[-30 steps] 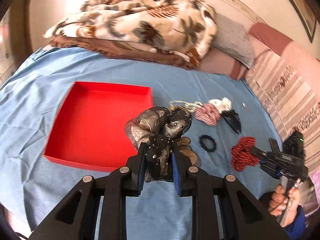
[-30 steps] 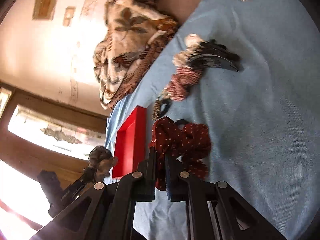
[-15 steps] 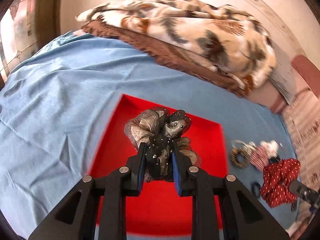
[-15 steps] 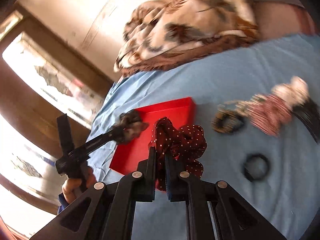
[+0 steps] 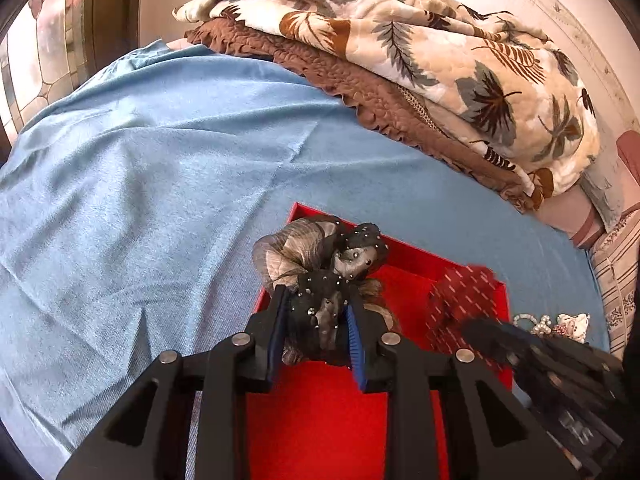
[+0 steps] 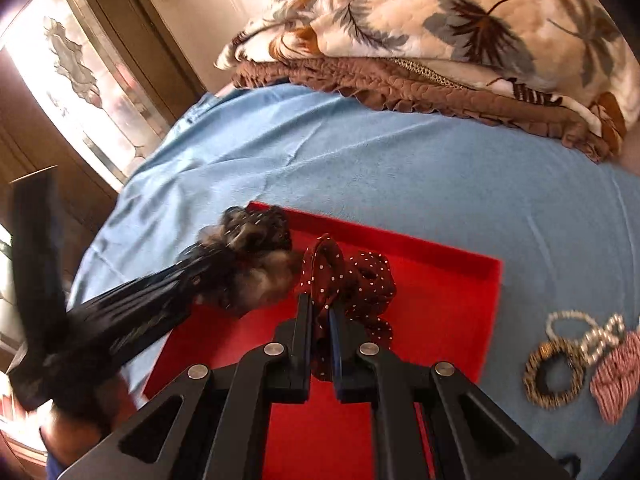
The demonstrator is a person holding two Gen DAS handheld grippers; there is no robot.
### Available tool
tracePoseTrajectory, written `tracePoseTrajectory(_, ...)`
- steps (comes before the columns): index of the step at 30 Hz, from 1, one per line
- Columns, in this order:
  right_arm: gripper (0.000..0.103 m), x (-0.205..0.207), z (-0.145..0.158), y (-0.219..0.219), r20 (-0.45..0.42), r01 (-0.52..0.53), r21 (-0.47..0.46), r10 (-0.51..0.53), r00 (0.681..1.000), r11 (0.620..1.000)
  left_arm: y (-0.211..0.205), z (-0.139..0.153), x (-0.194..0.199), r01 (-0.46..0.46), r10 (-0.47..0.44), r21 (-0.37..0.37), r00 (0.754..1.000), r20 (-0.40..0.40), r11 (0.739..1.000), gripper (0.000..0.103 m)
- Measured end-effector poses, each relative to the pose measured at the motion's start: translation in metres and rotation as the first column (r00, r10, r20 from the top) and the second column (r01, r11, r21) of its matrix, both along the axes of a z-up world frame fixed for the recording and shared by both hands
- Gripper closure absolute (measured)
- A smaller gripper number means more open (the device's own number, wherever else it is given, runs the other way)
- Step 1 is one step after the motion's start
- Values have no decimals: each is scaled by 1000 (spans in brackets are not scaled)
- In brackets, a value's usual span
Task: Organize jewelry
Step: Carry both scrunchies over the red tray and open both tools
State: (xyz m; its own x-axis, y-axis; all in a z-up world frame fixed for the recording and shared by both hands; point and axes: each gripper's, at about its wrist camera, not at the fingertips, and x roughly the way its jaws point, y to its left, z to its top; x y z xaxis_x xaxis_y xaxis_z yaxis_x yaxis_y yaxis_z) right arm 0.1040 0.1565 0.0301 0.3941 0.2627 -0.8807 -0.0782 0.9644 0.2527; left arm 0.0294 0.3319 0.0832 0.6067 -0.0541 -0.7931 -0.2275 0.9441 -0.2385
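Two scrunchies arriving over the red tray point(image 6: 490, 280).
My left tongs point(image 5: 316, 312) are gripping the grey scrunchie point(image 5: 320, 256), my right tongs point(image 6: 320, 316) the red scrunchie point(image 6: 352, 280); releasing together, I am risking tangling them.

- Grey and black scrunchie point(image 5: 320, 276), studded with small beads, is bunched and held above the red tray point(image 5: 320, 420).
- Dark red scrunchie point(image 6: 352, 280) with white dots hangs crumpled over the tray.
- Pearl bracelet point(image 6: 588, 328), leopard-print scrunchie point(image 6: 554, 376) and red-striped scrunchie point(image 6: 616, 372) lie together on the blue bed sheet point(image 6: 360, 160), beside the tray.
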Motion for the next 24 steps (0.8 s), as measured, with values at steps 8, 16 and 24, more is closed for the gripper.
tracePoseTrajectory(8,91,21,-20,-1,-42,50,31,-48,998,998,-9,4,0,27,-27,38,999,23,999,64)
tracePoseTrajectory(16,53,16,7,-19,4,104,68,-104,995,992,-4,10,-9,10,-12,30,999,51,999,58)
tracePoseTrajectory(24,52,-28,49,-78,40,174,58,-176,984,983,2,14,-32,-31,28,37,997,65,999,57)
